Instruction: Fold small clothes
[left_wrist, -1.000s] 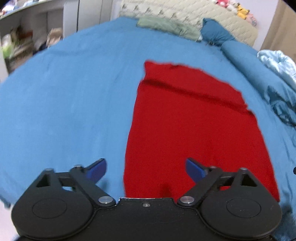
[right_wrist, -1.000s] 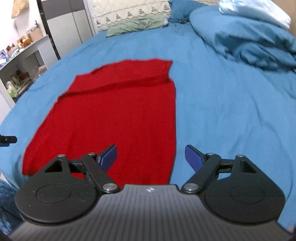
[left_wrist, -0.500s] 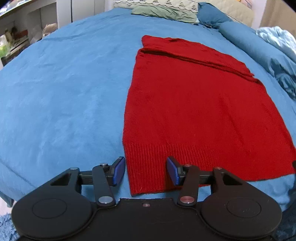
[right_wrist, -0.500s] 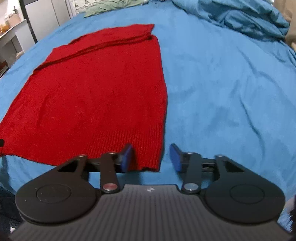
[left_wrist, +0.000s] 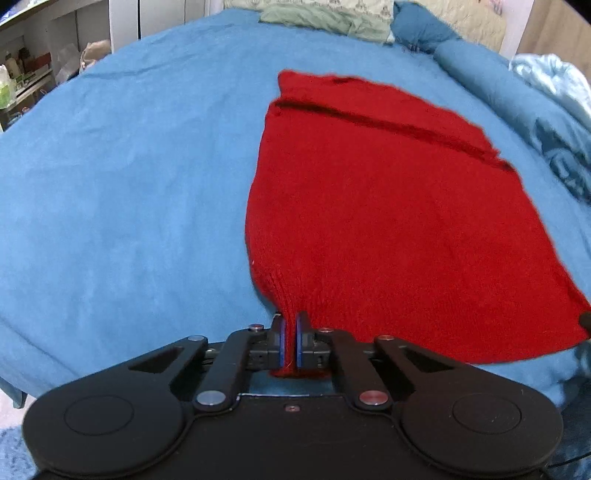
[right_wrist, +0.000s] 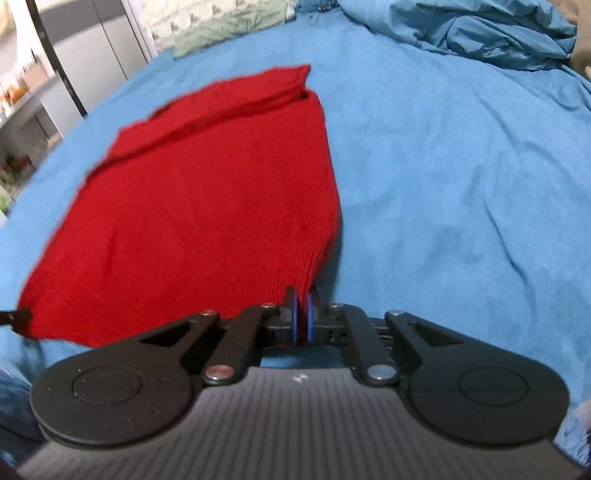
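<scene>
Red sweater (left_wrist: 373, 221) spread flat on the blue bed (left_wrist: 129, 177), ribbed hem toward the near edge, folded top toward the pillows (left_wrist: 332, 14). Left gripper (left_wrist: 290, 341) with fingers (left_wrist: 281, 339) closed on the hem's left corner, knit bunched between them. Right gripper (right_wrist: 301, 317) with fingers closed on the hem's right corner. Rumpled blue duvet (right_wrist: 480, 29) along the bed's right edge.
</scene>
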